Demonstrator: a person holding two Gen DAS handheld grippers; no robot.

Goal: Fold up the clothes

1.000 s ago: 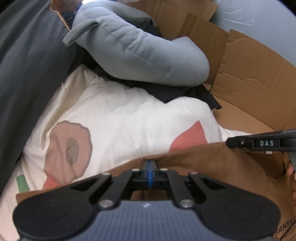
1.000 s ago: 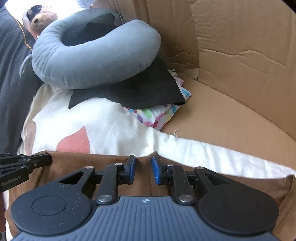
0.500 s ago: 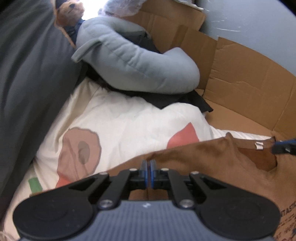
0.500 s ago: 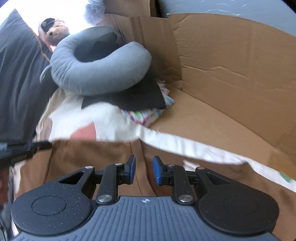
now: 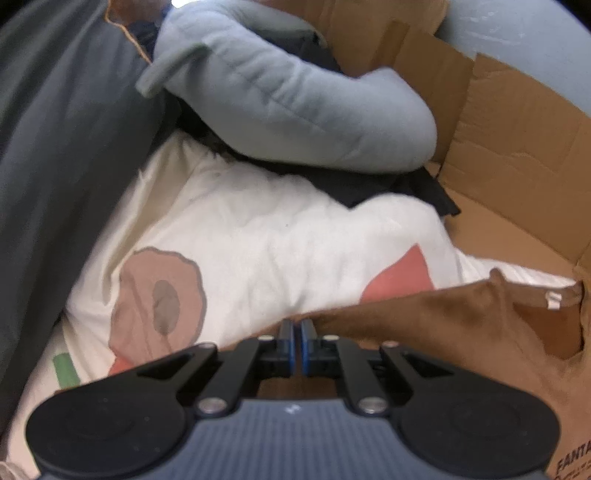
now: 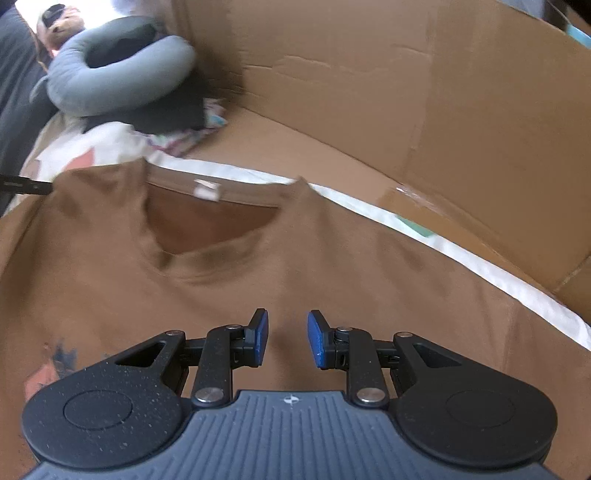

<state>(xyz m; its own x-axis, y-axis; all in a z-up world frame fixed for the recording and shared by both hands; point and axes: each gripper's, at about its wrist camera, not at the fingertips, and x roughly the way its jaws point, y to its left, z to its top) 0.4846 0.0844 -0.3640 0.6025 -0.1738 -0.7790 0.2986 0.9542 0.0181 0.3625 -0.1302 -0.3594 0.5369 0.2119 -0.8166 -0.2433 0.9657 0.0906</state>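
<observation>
A grey U-shaped neck pillow [image 5: 295, 107] is lying in the upper middle of the left wrist view and in the upper left of the right wrist view, resting on a black cloth [image 6: 170, 114]. Under both, a white sheet with pink and brown prints [image 5: 258, 236] is spreading across the middle. A dark grey cushion [image 5: 55, 147] is filling the left edge. Cardboard walls [image 6: 406, 92] are rising along the right and top. A multicoloured patterned fabric [image 6: 212, 118] is peeking out beneath the black cloth. A small plush toy [image 6: 61, 24] is sitting in the top left corner, blurred.
</observation>
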